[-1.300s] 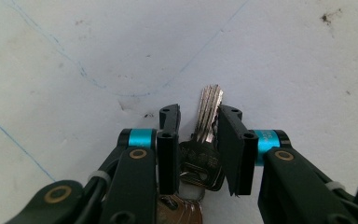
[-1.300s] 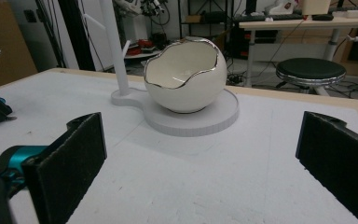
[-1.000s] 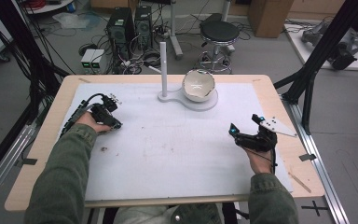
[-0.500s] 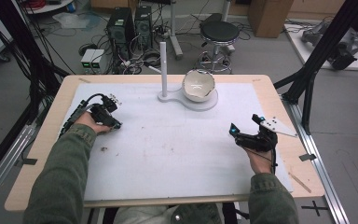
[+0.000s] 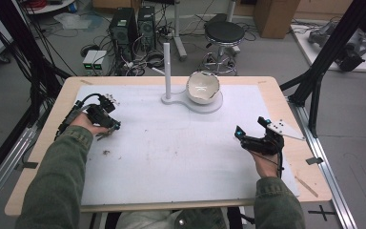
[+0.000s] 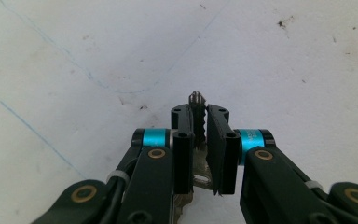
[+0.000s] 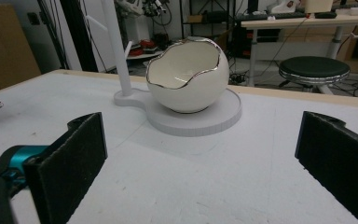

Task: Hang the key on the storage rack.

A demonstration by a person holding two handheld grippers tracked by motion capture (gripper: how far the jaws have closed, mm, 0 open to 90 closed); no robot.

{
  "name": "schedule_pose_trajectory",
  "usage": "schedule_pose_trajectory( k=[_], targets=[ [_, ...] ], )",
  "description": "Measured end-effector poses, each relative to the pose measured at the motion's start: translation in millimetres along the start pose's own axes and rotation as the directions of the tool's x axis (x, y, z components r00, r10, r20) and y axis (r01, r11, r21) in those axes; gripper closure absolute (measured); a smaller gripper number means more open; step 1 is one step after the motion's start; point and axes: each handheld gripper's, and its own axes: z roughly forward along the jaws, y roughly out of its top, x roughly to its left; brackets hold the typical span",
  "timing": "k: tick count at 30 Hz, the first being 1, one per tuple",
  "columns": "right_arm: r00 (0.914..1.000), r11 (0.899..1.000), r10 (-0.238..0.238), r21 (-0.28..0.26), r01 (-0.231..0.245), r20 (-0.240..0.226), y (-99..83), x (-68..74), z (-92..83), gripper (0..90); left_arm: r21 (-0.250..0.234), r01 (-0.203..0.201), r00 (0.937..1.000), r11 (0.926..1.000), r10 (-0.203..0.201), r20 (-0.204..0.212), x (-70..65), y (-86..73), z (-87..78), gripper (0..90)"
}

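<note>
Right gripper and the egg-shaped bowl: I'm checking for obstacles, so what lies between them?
Bare white mat, seen in the right gripper view: nothing between the open right gripper and the egg-shaped bowl.

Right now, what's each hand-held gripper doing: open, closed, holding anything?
Left hand-held gripper: closed on a small metal piece.
Right hand-held gripper: open, holding nothing.

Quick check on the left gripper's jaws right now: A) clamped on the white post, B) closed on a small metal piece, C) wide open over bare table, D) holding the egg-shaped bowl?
B: in the left gripper view, the left gripper has its jaws pinched on a small metal piece that pokes out above them.
</note>
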Motion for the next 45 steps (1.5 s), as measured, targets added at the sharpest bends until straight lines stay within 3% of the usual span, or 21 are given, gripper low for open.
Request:
schedule_pose_trajectory(
  k=[14, 17, 29, 31, 45],
  targets=[
    [0.9973, 0.997, 0.073, -0.025, -0.073, -0.01, 0.5, -5.8, -2.4, 0.9, -0.07, -0.019, 0.9998, 0.9974, 0.018, -0.01, -3.5, 1.2, -28.6, 81.2],
    [0.9971, 0.997, 0.075, -0.023, -0.075, -0.012, 0.4, -5.7, -2.1, 0.9, -0.074, -0.019, 0.9997, 0.9971, 0.018, -0.016, -3.5, 0.3, -32.1, 86.9],
    [0.9973, 0.997, 0.073, -0.024, -0.073, -0.012, 0.5, -5.6, -1.5, 0.9, -0.136, 0.006, 0.9998, 0.9907, -0.009, -0.019, 0.3, -5.0, -52.1, 86.9],
    [0.9969, 0.997, 0.077, -0.022, -0.078, -0.014, 0.4, -5.2, -1.6, 0.9, -0.124, -0.005, 0.9996, 0.9923, 0.002, -0.028, 0.2, -3.9, -55.9, 87.0],
    [0.9971, 0.997, 0.073, -0.02, -0.073, -0.019, 0.3, -5.4, -1.6, 0.9, -0.172, -0.047, 0.9983, 0.984, 0.04, -0.043, -10.0, 16.6, -85.8, 86.9]
  ],
)
